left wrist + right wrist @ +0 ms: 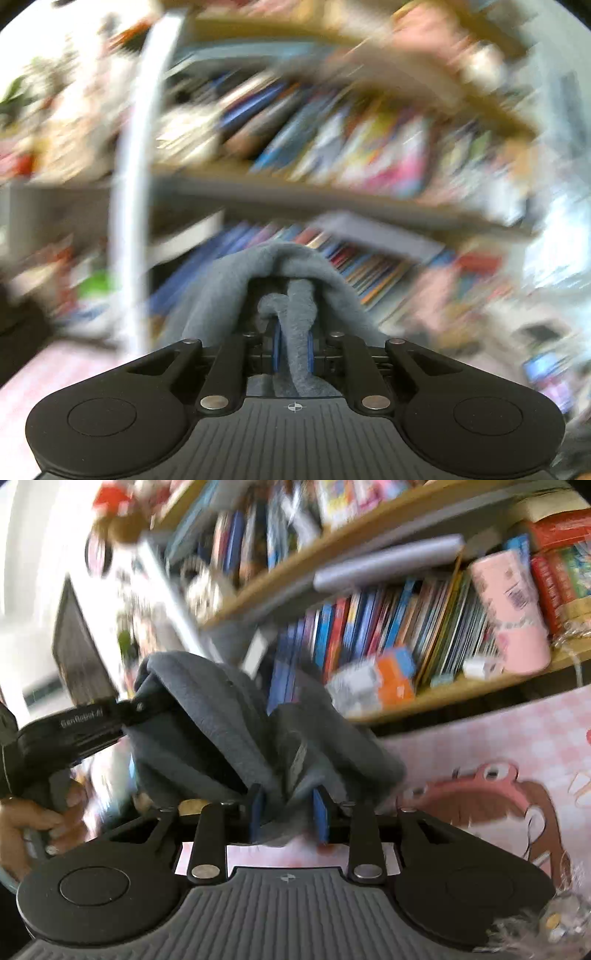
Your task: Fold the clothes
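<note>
Mid-lift on a grey fleece garment (207, 716), both ends pinched, held up in the air in front of the bookshelf (369, 572) and above the pink checked cloth (461, 731) with the cartoon print.

Left gripper (293, 343): clamped tight on a bunched rope of the fleece, fabric draped over and around the fingertips. Right gripper (288, 812): blue pads (320, 814) set a bit wider apart with a thick wad of the fleece between them, apparently gripped, though can't swear how firmly. No earlier shot to compare, so nothing on that.

Tips for doing this step well, just an opinion:
- Pull the two grips apart sideways until the fabric between them hangs flat, not twisted.
- Keep both ends level with each other relative to the checked cloth, otherwise crooked fold.
- Watch the right-hand grip; that much bunched fleece could slip out.
- Slow down before laying it back onto the cloth.

Looks-wise: soft, thick, fuzzy, blue-grey, crumpled in heavy folds, no clear edge or hem visible yet.
</note>
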A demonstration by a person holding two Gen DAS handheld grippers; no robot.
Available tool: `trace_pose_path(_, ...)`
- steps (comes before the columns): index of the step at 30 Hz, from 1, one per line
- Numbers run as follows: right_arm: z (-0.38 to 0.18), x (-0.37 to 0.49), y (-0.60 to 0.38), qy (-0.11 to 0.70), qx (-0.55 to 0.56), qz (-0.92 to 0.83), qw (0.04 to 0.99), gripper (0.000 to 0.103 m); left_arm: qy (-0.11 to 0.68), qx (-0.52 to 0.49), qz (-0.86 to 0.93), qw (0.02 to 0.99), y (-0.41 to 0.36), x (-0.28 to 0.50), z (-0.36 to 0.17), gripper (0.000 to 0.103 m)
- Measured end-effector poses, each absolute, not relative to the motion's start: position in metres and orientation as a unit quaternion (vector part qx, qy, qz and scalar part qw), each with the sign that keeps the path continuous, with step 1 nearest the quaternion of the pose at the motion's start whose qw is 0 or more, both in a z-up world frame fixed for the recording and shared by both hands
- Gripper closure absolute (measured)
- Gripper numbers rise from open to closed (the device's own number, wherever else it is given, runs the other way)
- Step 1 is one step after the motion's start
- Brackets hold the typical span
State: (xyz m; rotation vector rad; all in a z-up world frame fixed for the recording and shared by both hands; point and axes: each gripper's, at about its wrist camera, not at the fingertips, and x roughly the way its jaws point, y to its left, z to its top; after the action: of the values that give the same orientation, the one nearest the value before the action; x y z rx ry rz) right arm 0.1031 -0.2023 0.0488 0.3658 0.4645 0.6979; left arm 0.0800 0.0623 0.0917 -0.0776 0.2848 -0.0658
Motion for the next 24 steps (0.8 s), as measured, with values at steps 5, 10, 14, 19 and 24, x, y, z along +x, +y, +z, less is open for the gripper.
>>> trace_pose_path(5,0.041,0.101,-0.185,0.249,0.149,0.342,0.894,0.076,0.209,-0.102,0.043,0.972,0.118,0.041,0.046,0.091)
trace_pose_path(10,0.033,0.105,-0.183,0.263,0.143,0.332,0.894,0.075,0.244,-0.121,0.063,0.96,0.139,0.007,0.035,0.086)
trace_pose_path(14,0.023,0.107,-0.178,0.282,0.134,0.328,0.892,0.069,0.267,-0.072,0.064,0.959,0.132,-0.006,0.034,0.067)
trace_pose_path(19,0.019,0.104,-0.169,0.293,0.124,0.345,0.883,0.059,0.242,-0.042,0.05,0.968,0.129,-0.032,0.04,0.031)
trace_pose_path(24,0.015,0.098,-0.158,0.319,0.158,0.393,0.848,0.051,0.239,-0.114,-0.015,0.964,0.128,-0.036,0.043,0.032)
